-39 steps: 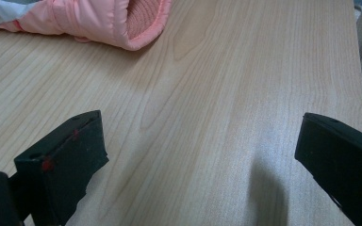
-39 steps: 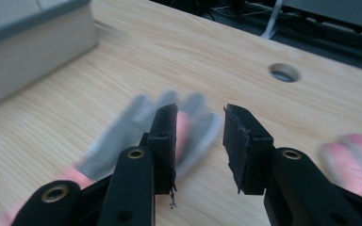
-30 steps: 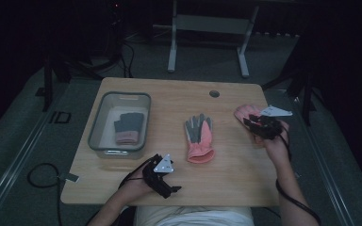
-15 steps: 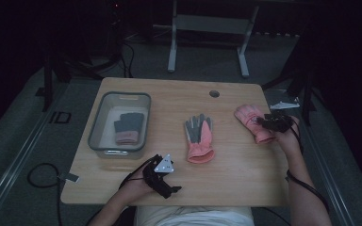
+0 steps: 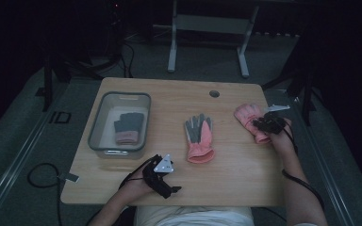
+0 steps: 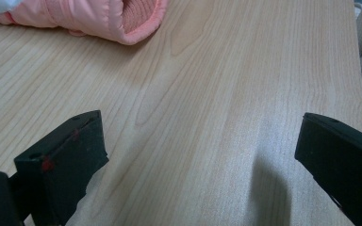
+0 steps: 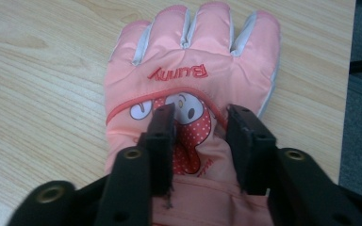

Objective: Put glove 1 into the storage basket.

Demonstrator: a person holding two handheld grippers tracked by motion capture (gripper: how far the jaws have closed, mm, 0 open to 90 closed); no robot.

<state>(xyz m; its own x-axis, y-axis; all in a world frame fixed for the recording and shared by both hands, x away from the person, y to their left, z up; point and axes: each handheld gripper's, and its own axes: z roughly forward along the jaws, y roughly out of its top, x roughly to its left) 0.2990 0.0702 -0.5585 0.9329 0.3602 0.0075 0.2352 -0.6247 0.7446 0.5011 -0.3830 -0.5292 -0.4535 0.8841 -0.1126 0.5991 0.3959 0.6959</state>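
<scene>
Overhead forward-down; claw cameras close over table [image 5: 235,99]

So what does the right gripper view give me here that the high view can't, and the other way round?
The right gripper view gives the right glove's print: "Bunny" lettering, a cartoon face, and the right gripper with its jaws down on the fabric, which sits between them, the jaws having just been closing. The high view gives the layout: a clear bin holding a grey glove, the middle glove, and the left gripper. Both share that right glove and the wooden table.
</scene>
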